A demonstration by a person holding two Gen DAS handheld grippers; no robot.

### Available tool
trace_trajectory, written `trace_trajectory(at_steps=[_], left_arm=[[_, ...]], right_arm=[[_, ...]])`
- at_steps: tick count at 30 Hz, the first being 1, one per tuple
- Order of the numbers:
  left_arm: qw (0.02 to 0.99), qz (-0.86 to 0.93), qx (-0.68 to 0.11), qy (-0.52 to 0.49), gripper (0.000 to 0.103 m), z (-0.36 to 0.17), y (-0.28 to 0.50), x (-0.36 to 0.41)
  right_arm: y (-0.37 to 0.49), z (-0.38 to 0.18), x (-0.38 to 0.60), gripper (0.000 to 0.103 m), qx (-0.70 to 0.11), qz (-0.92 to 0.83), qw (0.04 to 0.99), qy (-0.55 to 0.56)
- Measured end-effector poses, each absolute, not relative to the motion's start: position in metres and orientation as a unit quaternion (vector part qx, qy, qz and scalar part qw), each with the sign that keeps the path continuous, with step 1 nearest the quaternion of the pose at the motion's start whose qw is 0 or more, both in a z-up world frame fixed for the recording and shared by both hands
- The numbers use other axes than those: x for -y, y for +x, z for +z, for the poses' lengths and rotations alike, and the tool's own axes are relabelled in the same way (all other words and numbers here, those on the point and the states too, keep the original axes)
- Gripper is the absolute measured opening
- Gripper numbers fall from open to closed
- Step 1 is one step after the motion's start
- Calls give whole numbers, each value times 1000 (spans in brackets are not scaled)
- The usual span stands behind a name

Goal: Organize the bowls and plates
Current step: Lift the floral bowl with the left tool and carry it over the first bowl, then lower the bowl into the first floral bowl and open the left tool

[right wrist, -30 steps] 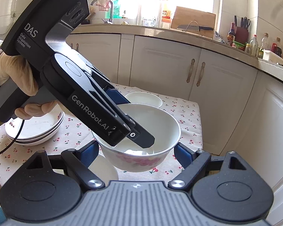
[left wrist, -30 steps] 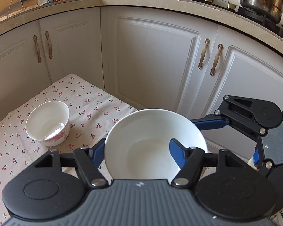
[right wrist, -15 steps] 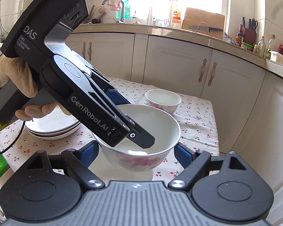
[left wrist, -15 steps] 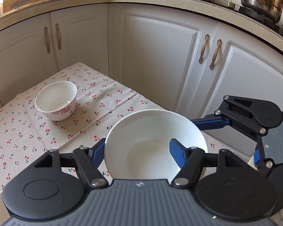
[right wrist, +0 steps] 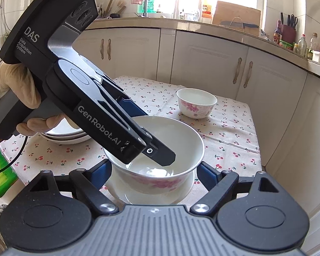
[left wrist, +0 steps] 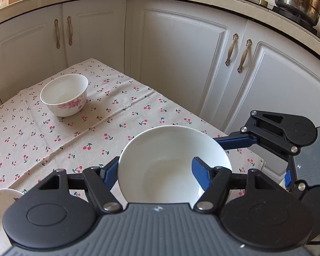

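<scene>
A white bowl with pink flowers [left wrist: 170, 160] [right wrist: 181, 140] hangs just above the cherry-print tablecloth [left wrist: 117, 117]. My left gripper [left wrist: 154, 173] is shut on it, one finger inside and the other outside its wall. My right gripper [right wrist: 154, 168] clasps the same bowl from both sides, blue pads against its wall; one of its fingers [left wrist: 234, 143] shows in the left wrist view. Directly below the bowl lies a small white dish [right wrist: 187, 194]. A second flowered bowl [left wrist: 64, 95] [right wrist: 196, 103] stands further back on the table.
A stack of white plates [right wrist: 64, 133] sits at the table's left, behind the gloved hand [right wrist: 12, 85] holding the left gripper. A green packet [right wrist: 0, 170] lies off the left edge. White cabinets [left wrist: 181, 64] close in behind and to the right of the table.
Both grippers have carried the bowl forward over the table and slightly down. The white dish has come to lie right under the bowl. The grip on the bowl looks unchanged.
</scene>
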State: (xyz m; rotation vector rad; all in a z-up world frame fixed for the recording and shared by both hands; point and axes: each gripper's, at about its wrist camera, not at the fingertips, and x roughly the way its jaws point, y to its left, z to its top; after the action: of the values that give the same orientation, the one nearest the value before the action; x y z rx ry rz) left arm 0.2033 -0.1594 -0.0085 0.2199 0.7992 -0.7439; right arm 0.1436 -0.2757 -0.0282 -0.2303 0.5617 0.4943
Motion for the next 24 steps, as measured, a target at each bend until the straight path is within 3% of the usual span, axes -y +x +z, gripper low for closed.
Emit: trace_trajectory(at_steps=[24], left_arm=[[844,-356,-382,118,71,-18,200,160]], right_arm=[[145,-41,276,90,-300,248,917,-92]])
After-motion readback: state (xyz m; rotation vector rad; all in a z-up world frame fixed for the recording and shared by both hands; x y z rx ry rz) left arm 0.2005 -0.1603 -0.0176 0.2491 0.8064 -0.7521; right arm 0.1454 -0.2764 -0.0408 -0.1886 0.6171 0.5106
